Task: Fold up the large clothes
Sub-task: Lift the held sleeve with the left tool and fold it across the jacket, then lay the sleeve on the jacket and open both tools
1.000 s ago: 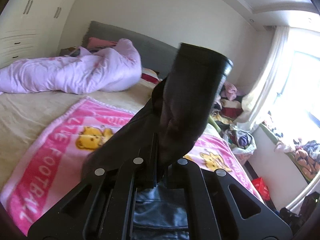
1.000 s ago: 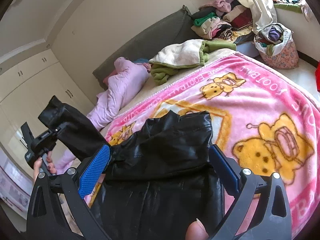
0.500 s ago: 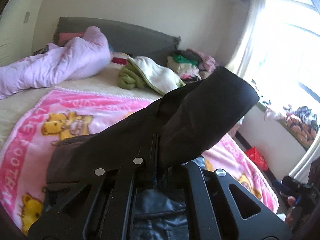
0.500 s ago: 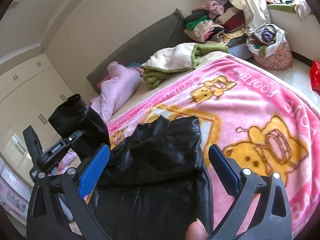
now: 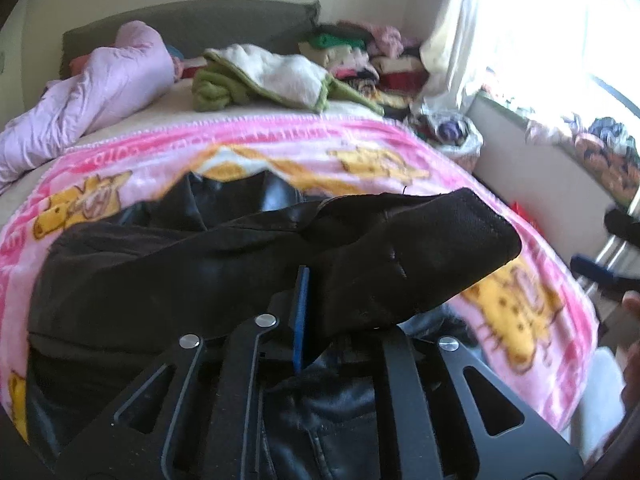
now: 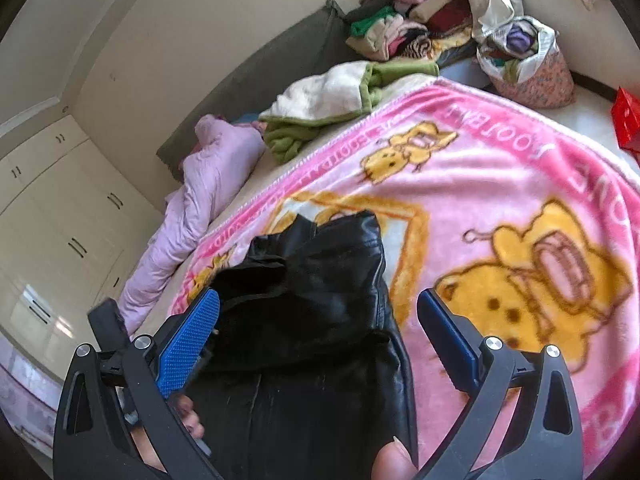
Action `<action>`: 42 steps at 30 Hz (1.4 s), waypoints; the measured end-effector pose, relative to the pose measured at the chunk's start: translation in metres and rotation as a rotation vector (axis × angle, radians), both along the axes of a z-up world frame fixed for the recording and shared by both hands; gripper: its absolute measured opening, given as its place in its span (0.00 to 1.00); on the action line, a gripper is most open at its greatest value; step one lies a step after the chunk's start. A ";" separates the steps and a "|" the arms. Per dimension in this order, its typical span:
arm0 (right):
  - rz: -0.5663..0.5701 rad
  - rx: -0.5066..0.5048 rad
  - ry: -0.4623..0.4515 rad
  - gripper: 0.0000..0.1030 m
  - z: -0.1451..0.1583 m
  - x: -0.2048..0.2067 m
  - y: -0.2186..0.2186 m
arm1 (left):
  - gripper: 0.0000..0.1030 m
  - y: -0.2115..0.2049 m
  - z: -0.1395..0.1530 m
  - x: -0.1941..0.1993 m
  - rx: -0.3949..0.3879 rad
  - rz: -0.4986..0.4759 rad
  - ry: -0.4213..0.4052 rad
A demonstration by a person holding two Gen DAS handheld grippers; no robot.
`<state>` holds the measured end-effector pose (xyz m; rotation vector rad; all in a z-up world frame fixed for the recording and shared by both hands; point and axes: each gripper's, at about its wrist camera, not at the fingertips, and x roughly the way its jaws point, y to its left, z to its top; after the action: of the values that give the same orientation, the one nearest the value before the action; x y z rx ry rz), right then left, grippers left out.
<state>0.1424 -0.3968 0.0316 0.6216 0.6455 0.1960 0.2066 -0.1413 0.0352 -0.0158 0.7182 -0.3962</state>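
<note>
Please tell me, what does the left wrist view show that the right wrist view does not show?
Only the left wrist view shows the left claw shut on the black sleeve, and the bright window. Only the right wrist view shows the open right claw, the white wardrobe and a red box. Both show the black jacket, pink blanket, lilac duvet and green fleece.

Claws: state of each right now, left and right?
Left claw: shut on the black jacket sleeve.
Right claw: open, holding nothing, above the black jacket on the pink blanket.
</note>
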 end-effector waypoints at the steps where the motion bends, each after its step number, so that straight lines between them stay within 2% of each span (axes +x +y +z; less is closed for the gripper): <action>1: 0.013 0.011 0.012 0.96 -0.004 0.005 0.002 | 0.05 -0.003 -0.004 0.000 0.020 -0.007 0.001; 4: 0.039 0.043 0.060 0.96 -0.019 0.021 0.009 | 0.21 -0.014 -0.018 -0.005 0.074 -0.048 0.011; 7: 0.075 0.074 0.108 0.96 -0.033 0.037 0.018 | 0.59 -0.025 -0.032 -0.008 0.157 -0.094 0.039; 8: 0.093 0.087 0.121 0.96 -0.037 0.042 0.022 | 0.81 -0.026 -0.035 -0.009 0.161 -0.118 0.056; 9: 0.108 0.115 0.140 0.96 -0.044 0.049 0.025 | 0.85 -0.026 -0.037 -0.010 0.146 -0.142 0.071; 12: 0.127 0.175 0.181 0.96 -0.056 0.062 0.031 | 0.88 -0.026 -0.038 -0.019 0.123 -0.227 0.121; 14: 0.141 0.185 0.197 0.96 -0.062 0.072 0.037 | 0.90 -0.023 -0.035 -0.027 0.121 -0.262 0.114; 18: 0.152 0.169 0.248 0.94 -0.076 0.089 0.046 | 0.91 0.006 -0.019 -0.034 0.052 -0.267 0.124; 20: 0.153 0.158 0.268 0.87 -0.083 0.095 0.049 | 0.91 0.026 -0.008 -0.030 0.006 -0.227 0.108; 21: 0.154 0.161 0.276 0.79 -0.087 0.099 0.050 | 0.91 0.041 -0.001 -0.026 -0.004 -0.178 0.086; 23: 0.150 0.161 0.293 0.72 -0.094 0.105 0.053 | 0.91 0.063 0.006 -0.016 0.038 -0.062 0.056; 25: 0.150 0.147 0.289 0.46 -0.096 0.109 0.057 | 0.91 0.090 0.011 -0.004 0.091 0.066 0.017; 27: 0.151 0.112 0.271 0.42 -0.093 0.110 0.062 | 0.91 0.120 0.012 0.009 0.104 0.173 0.010; 29: 0.164 0.053 0.211 0.32 -0.079 0.108 0.068 | 0.91 0.143 0.011 0.020 0.098 0.249 0.020; 30: 0.167 0.009 0.171 0.18 -0.070 0.108 0.070 | 0.88 0.158 0.010 0.028 0.092 0.299 0.026; 31: 0.176 -0.031 0.123 0.10 -0.059 0.106 0.073 | 0.85 0.167 0.009 0.034 0.084 0.331 0.031; 32: 0.190 -0.057 0.079 0.10 -0.049 0.106 0.075 | 0.77 0.177 0.007 0.041 0.061 0.364 0.037; 33: 0.192 -0.087 0.050 0.10 -0.041 0.106 0.078 | 0.65 0.182 0.006 0.045 0.043 0.376 0.044; 34: 0.193 -0.114 0.035 0.09 -0.037 0.108 0.080 | 0.58 0.185 0.002 0.052 0.008 0.372 0.059; 36: 0.194 -0.194 0.006 0.09 -0.028 0.111 0.087 | 0.31 0.187 -0.003 0.059 -0.045 0.351 0.091; 39: 0.187 -0.257 -0.023 0.08 -0.021 0.112 0.088 | 0.16 0.180 -0.015 0.070 -0.073 0.324 0.136; 42: 0.156 -0.315 -0.026 0.04 -0.021 0.115 0.084 | 0.15 0.168 -0.030 0.080 -0.055 0.283 0.181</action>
<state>0.2573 -0.3128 0.0108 0.2654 0.6829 0.2414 0.2861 0.0266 0.0052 -0.2056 0.8702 -0.1440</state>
